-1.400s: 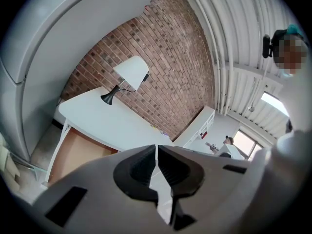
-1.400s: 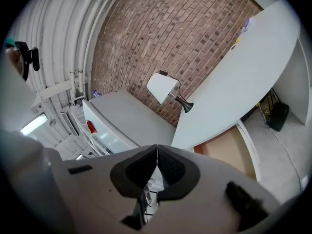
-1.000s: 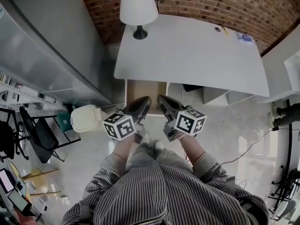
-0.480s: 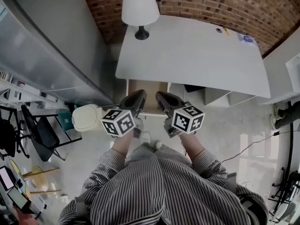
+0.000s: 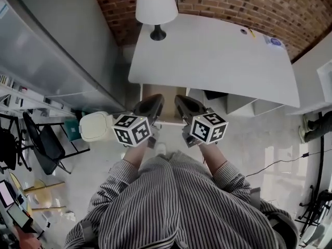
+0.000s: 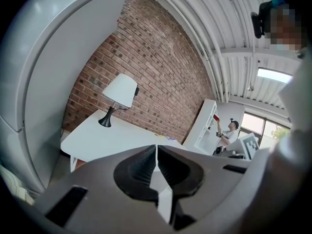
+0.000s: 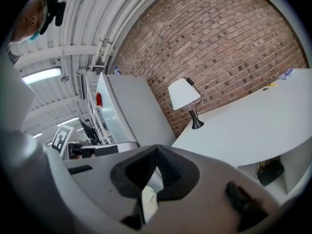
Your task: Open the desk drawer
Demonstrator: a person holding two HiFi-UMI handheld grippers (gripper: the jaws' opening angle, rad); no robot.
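Where closed fingers (image 5: 149, 107) point, drawer (image 5: 168, 90) lies just ahead.

Soft, even light fills my head view, though it is rather dim. Pale bright patches lie on the floor (image 5: 282, 162), and the white desk (image 5: 218, 56) is bright without glare. Both gripper views bulge and fade to black corners. A ceiling light (image 6: 274, 74) blows out. My left gripper (image 6: 156, 150) and right gripper (image 7: 156, 150) look dark and slightly soft.
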